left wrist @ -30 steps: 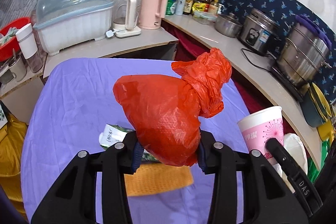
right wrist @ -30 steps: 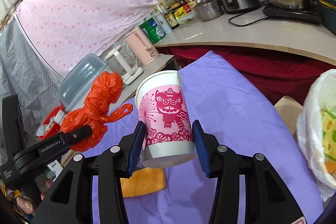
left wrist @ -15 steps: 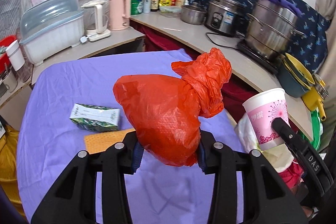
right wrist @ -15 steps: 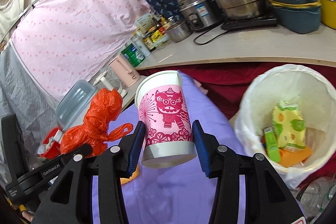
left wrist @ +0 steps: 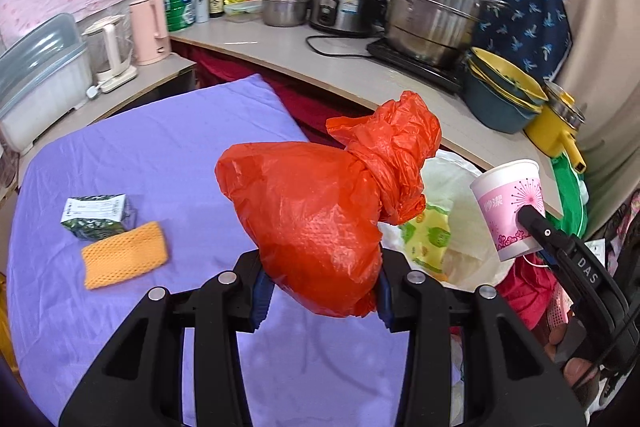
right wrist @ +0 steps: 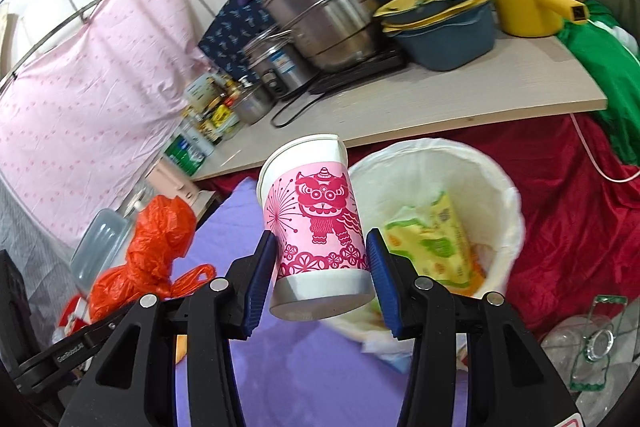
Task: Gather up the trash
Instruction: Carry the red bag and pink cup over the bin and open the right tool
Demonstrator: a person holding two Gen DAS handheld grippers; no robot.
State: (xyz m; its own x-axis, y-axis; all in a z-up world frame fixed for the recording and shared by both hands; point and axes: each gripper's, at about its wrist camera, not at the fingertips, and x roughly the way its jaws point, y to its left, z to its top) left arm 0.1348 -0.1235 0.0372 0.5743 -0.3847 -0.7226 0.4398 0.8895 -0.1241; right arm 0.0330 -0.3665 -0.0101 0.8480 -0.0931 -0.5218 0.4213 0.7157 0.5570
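My left gripper (left wrist: 320, 291) is shut on a knotted orange plastic bag (left wrist: 320, 219) and holds it above the right edge of the purple table (left wrist: 140, 163). My right gripper (right wrist: 322, 279) is shut on a pink-and-white paper cup (right wrist: 316, 227), upright, beside the white-lined trash bin (right wrist: 500, 187). The bin holds a yellow-green packet (right wrist: 432, 247). In the left wrist view the cup (left wrist: 510, 207) and bin (left wrist: 460, 195) are at the right. The orange bag also shows in the right wrist view (right wrist: 152, 247). A green carton (left wrist: 98, 217) and an orange mesh cloth (left wrist: 124, 255) lie on the table.
A curved counter (left wrist: 360, 83) behind carries a steel steamer pot (left wrist: 436, 15), rice cooker (left wrist: 340, 3), stacked bowls (left wrist: 504, 95), a yellow pot (left wrist: 560, 131), bottles and a pink kettle (left wrist: 150, 29). Red cloth (right wrist: 580, 227) and clear plastic bottles (right wrist: 592, 339) lie right of the bin.
Both grippers have swung to the right with their loads. The trash bin has come nearer in both views, and the cup is now right beside the bin's rim.
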